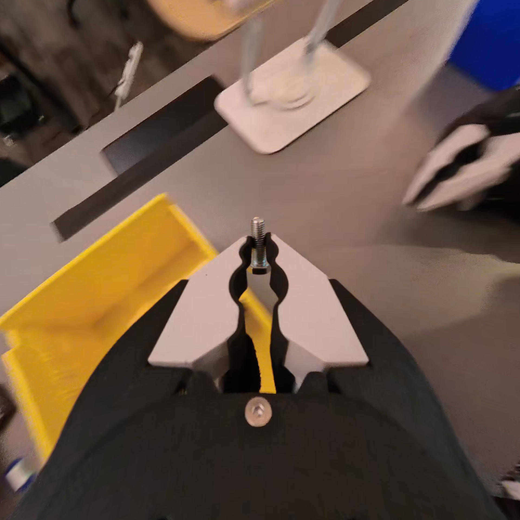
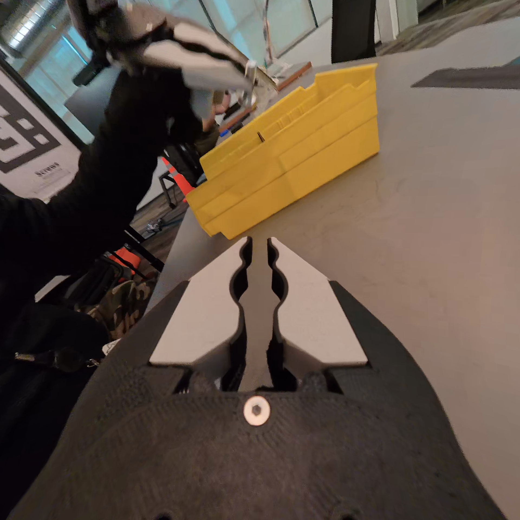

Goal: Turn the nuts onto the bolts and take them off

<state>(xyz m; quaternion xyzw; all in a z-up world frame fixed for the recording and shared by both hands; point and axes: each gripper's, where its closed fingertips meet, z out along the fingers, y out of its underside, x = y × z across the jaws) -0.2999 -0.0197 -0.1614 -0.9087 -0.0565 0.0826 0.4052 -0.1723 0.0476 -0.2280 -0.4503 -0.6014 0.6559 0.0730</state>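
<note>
Yellow plastic marks the bin (image 2: 292,160) that sits on the grey bench (image 2: 422,253), close to the bench's left edge as the right wrist view shows it, with its long side running along that edge. In the left wrist view the left claw (image 1: 259,239) is closed on a silver bolt (image 1: 258,244): the threaded shank sticks out past the fingertips, and the hex head sits behind them in the first scallop of the black pads. No nut can be made out on the threads that show. The claw hangs above the bench with the bin's corner (image 1: 112,281) under and to the left of its fingers. Beyond it, toward the far edge of the bench, stands a white flat base plate (image 1: 292,104) with clear rods rising from it, blurred by motion, and a dark strip (image 1: 157,157) is set into the bench top near that edge. The right claw (image 2: 259,240) hovers over bare bench just short of the bin's near end, its jaws slightly parted with nothing between them; only the bench surface shows through the gap. In that same view the left claw shows high up over the bench's left edge, blurred, held by a dark-sleeved arm (image 2: 112,168).
</note>
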